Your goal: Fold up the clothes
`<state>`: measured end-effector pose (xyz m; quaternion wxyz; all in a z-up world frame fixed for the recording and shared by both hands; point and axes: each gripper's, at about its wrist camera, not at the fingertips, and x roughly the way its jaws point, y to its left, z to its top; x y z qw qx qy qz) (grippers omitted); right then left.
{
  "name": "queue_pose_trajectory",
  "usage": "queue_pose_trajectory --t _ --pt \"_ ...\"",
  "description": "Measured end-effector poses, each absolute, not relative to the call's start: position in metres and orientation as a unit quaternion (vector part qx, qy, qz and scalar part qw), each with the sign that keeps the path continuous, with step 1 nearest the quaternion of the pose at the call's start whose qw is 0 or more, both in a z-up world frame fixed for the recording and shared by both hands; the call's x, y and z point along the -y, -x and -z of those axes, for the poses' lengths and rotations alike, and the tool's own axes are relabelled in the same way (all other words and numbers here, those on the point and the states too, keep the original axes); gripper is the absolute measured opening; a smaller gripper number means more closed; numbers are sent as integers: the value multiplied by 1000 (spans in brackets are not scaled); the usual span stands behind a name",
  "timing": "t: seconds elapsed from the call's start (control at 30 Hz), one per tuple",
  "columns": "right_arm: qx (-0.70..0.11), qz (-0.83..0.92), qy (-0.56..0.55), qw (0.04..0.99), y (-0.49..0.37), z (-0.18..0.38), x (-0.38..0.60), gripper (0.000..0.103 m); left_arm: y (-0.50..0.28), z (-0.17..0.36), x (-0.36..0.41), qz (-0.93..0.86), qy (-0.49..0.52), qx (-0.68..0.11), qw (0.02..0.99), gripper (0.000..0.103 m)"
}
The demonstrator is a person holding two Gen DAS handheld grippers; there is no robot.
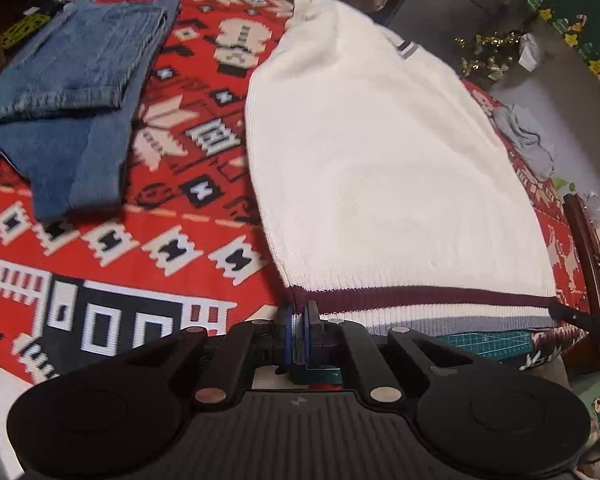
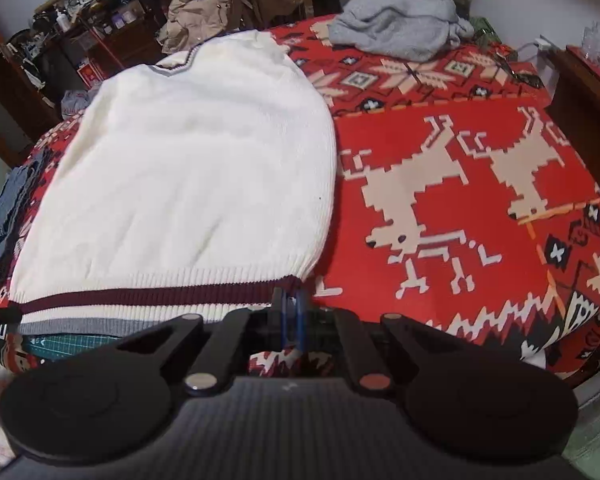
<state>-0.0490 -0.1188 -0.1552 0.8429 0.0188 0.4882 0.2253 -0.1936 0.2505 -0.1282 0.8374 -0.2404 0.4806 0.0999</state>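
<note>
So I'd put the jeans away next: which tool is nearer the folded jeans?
Left. The left tool grips the white sweater's hem corner facing the folded jeans; the right tool grips the opposite corner.

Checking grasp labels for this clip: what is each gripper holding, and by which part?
Both hold the white knit sweater by its striped bottom hem: left gripper shut on the hem's left corner, right gripper on its right corner.
</note>
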Motion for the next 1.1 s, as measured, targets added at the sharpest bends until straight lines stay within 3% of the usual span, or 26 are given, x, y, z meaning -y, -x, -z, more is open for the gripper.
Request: queue_pose_trajectory --t 0.5,0.63,1.1 --pt "-517 -227 -9 825 59 168 119 6 197 147 -255 -103 232 -517 818 9" --pt "-512 -226 -17 828 59 163 122 14 203 140 -256 -116 215 -509 825 12" --pt "-456 -227 -81 857 67 123 150 28 221 90 -262 -129 201 -428 872 21"
